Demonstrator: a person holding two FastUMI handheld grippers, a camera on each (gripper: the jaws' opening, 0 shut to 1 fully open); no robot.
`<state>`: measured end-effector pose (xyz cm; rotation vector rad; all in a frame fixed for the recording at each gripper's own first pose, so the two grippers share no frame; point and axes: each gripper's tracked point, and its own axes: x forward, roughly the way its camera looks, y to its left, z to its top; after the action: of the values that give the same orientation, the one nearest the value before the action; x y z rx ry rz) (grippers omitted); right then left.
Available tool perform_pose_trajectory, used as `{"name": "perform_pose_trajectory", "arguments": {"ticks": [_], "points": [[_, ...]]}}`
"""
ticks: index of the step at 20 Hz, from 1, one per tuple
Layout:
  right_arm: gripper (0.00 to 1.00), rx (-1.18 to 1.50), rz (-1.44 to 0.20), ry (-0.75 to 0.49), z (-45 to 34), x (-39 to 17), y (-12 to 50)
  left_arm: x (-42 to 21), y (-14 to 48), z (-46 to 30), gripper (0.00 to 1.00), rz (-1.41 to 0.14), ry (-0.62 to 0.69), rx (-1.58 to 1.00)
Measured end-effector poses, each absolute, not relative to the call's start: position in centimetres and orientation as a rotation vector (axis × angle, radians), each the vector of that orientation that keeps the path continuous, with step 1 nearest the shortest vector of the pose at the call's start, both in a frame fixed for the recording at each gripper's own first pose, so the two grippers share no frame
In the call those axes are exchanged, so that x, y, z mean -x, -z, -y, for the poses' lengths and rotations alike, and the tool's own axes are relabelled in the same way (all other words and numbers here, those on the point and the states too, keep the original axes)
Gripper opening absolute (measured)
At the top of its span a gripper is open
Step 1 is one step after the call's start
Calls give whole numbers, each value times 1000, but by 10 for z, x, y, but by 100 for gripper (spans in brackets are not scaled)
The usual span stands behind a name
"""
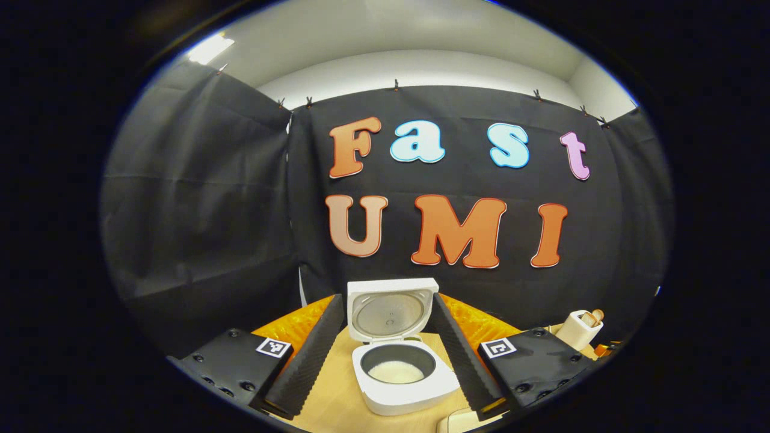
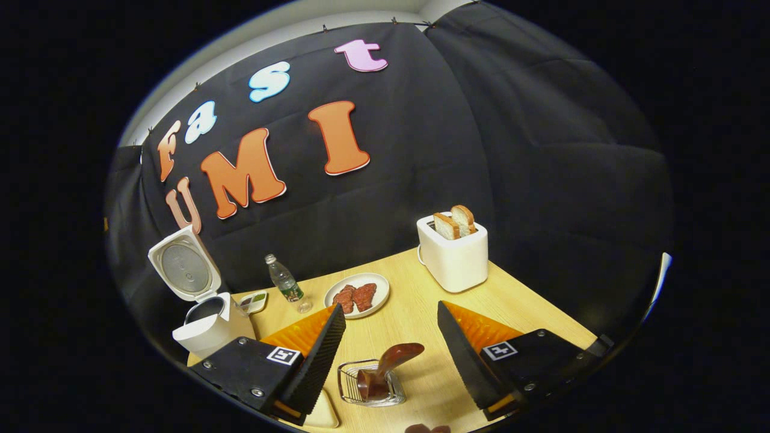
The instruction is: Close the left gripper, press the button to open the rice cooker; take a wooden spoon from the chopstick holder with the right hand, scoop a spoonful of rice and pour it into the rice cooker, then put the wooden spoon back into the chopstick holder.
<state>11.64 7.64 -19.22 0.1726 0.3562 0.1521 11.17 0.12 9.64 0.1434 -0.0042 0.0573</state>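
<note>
Between the spread fingers of our right tongs, at 6 o'clock in the right gripper view, the wooden spoon stands in the wire chopstick holder, handle leaning toward 1 o'clock. These tongs gape wide and hold nothing, and are nearer the spoon, we judge. Our left tongs, wide open and empty too, frame the open rice cooker on the tabletop.
</note>
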Motion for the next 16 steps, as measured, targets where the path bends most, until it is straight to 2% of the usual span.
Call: {"name": "perform_pose_trajectory", "arguments": {"ticks": [5, 10, 16], "points": [[94, -190, -326, -140, -92, -84, 169, -213, -119, 22, 100, 5, 62, -90], [94, -186, -311, -58, -93, -61, 171, -318, -113, -7, 99, -32, 20, -158], [95, -189, -281, 44, -95, -49, 154, -405, -69, -12, 98, -114, 39, -173]]}}
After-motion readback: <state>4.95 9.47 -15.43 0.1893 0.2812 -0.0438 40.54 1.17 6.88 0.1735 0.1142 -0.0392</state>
